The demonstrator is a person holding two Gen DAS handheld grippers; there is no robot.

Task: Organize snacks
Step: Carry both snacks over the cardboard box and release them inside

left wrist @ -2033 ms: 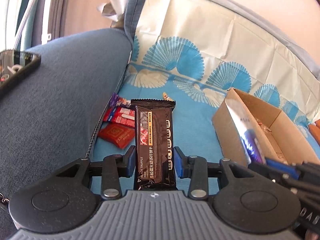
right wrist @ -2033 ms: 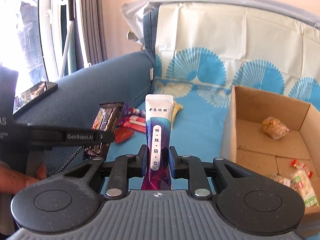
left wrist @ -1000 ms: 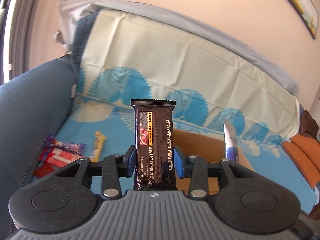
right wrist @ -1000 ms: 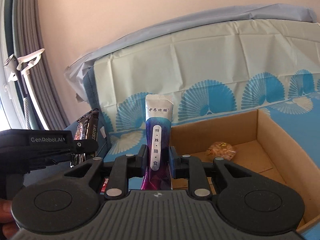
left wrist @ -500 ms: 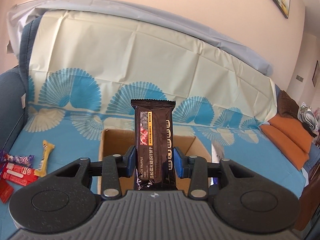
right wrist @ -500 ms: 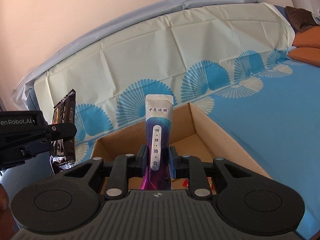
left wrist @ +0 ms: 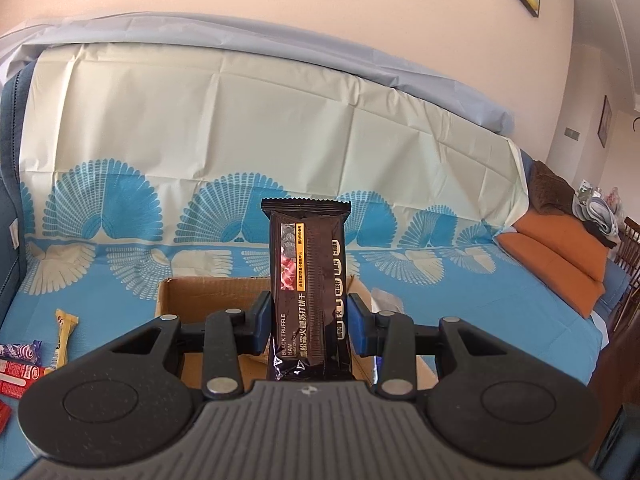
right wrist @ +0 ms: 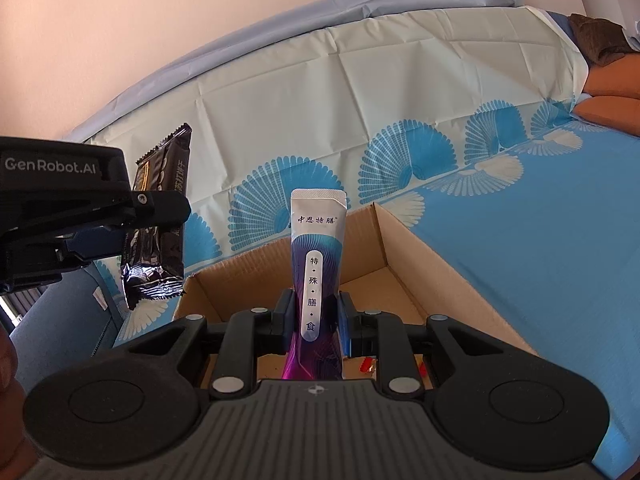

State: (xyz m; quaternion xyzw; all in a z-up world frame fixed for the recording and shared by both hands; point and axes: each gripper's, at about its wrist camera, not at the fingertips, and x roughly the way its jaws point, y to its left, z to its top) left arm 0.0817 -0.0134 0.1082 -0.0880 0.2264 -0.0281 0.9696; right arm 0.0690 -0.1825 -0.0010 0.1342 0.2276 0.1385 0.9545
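Hovering above the cardboard box (left wrist: 208, 292), both grippers now have it directly beneath them, whereas a second ago the box sat off to one side in both wrist views and two seconds ago the loose snacks on the sofa seat filled the left one; that swing means the carry is all but finished and, by my reading, only the drop remains. The left gripper (left wrist: 307, 322) is clenched on the dark cracker pack (left wrist: 306, 280), which stands upright between its blue pads over the box's near-left part. The right gripper (right wrist: 316, 320) grasps the purple-and-white sachet (right wrist: 317, 264), also upright, above the middle of the box, where a red-wrapped sweet (right wrist: 366, 365) already lies on the floor (most of the interior is hidden behind the gripper body). Left of the box, on the blue patterned sheet (left wrist: 460, 300), a yellow bar (left wrist: 64, 330) and a few red and purple wrappers (left wrist: 20, 364) wait their turn, so more trips look necessary once these two packets are let go
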